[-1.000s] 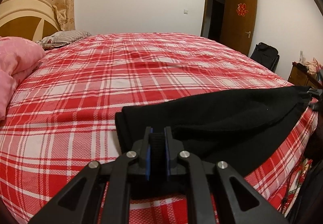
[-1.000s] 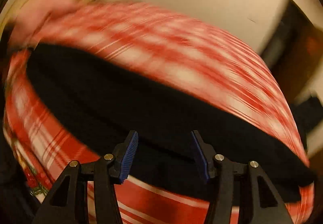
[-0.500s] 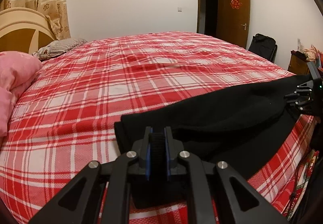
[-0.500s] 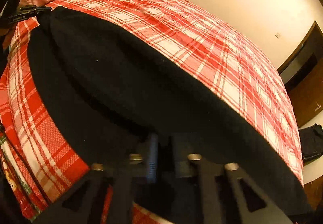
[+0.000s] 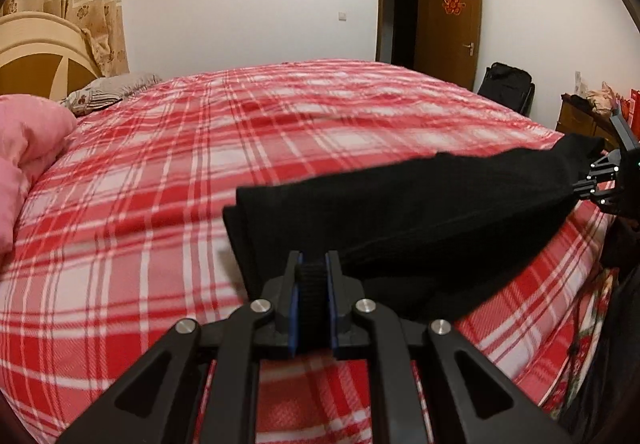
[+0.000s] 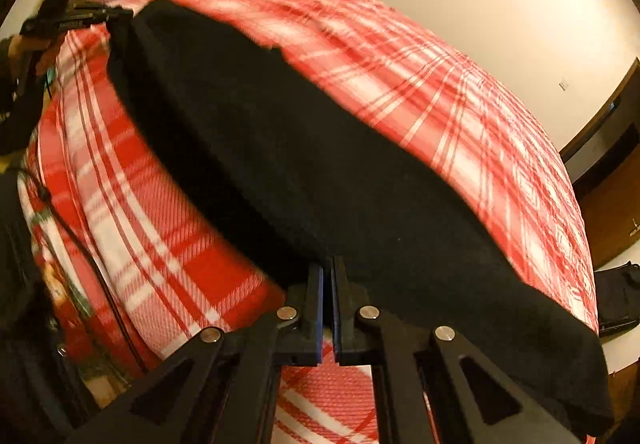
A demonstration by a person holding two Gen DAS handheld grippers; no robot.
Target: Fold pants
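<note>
Both pairs of fingers are clamped on the black pants: the left gripper pinches a thick band of fabric at one end, the right gripper grips the edge at the other. Between them the pants hang stretched just above the near edge of the red plaid bed. Farther off lie a pink quilt, a pillow and a brown door.
</note>
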